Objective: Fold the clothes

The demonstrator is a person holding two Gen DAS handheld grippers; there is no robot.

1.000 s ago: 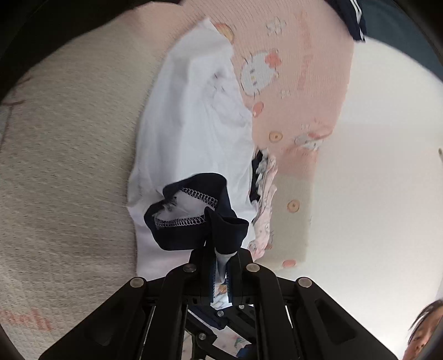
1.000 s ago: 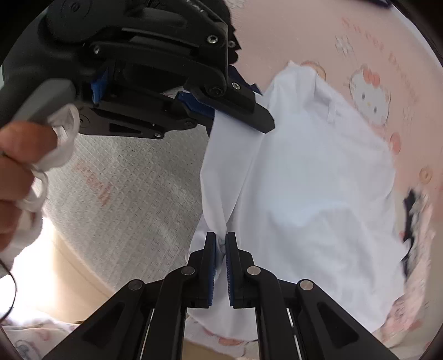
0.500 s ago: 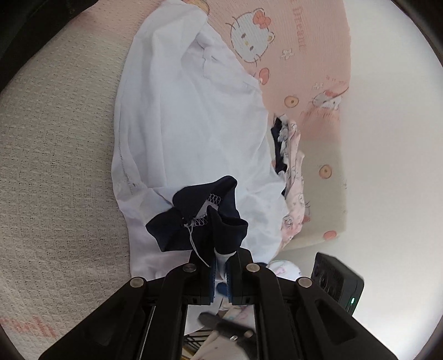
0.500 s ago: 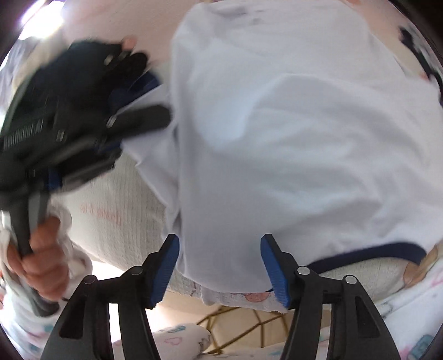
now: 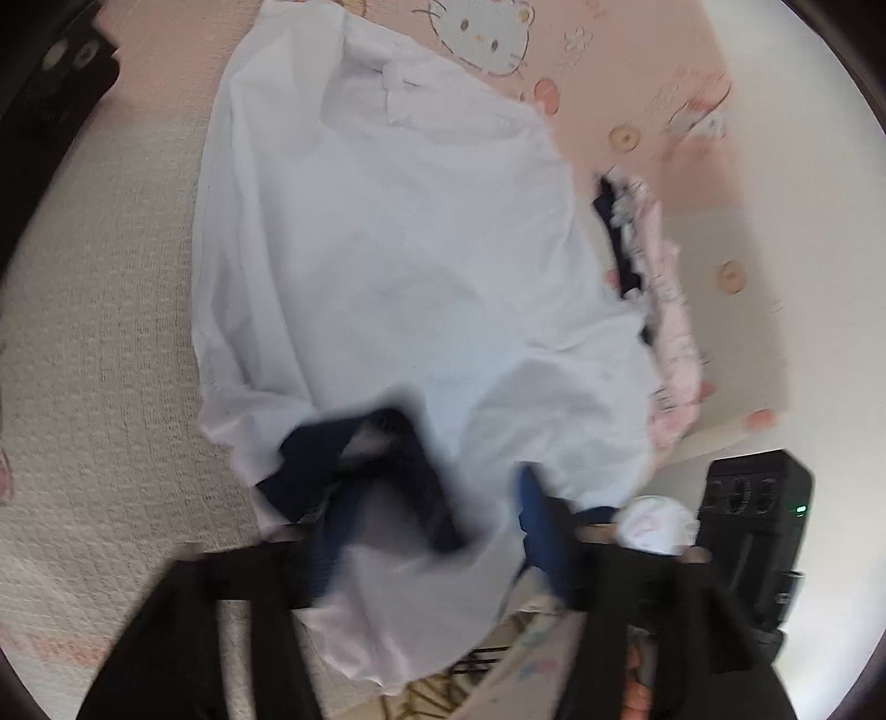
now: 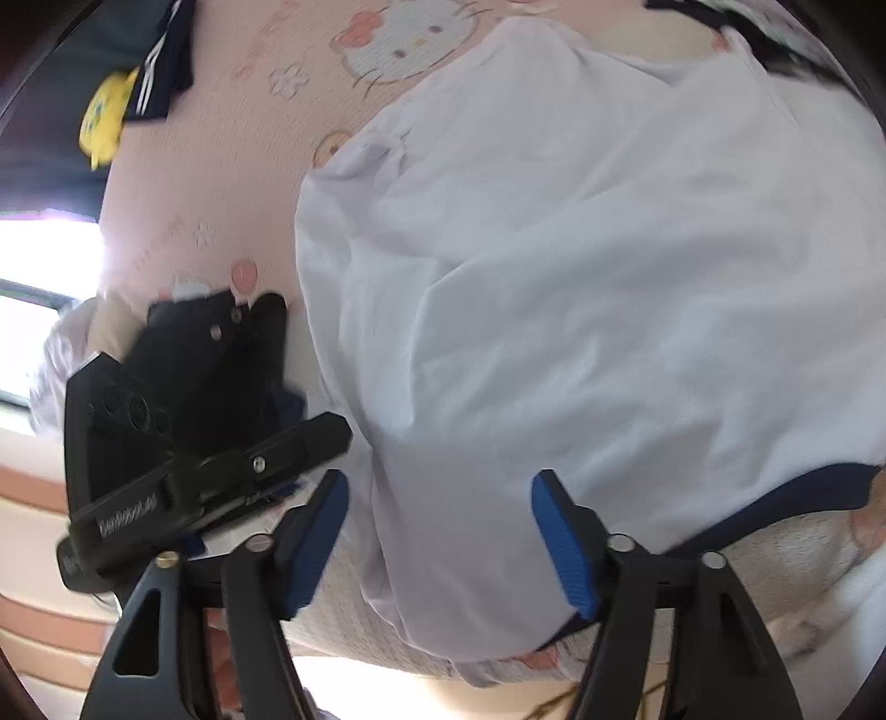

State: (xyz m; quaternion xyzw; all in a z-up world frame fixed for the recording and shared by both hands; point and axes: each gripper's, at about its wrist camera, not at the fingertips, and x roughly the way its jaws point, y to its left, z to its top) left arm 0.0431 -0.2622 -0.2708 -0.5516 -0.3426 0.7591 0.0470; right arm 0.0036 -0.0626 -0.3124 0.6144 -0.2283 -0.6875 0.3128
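Left gripper [image 5: 426,531] jaws now spread, white shirt [image 5: 398,266] released; right gripper [image 6: 440,531] jaws spread.

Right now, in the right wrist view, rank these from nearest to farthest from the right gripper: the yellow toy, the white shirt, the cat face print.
1. White shirt: right under the open right gripper.
2. Cat face print: on the pink sheet beyond the shirt, top centre.
3. Yellow toy: far upper left, by the dark striped cloth.
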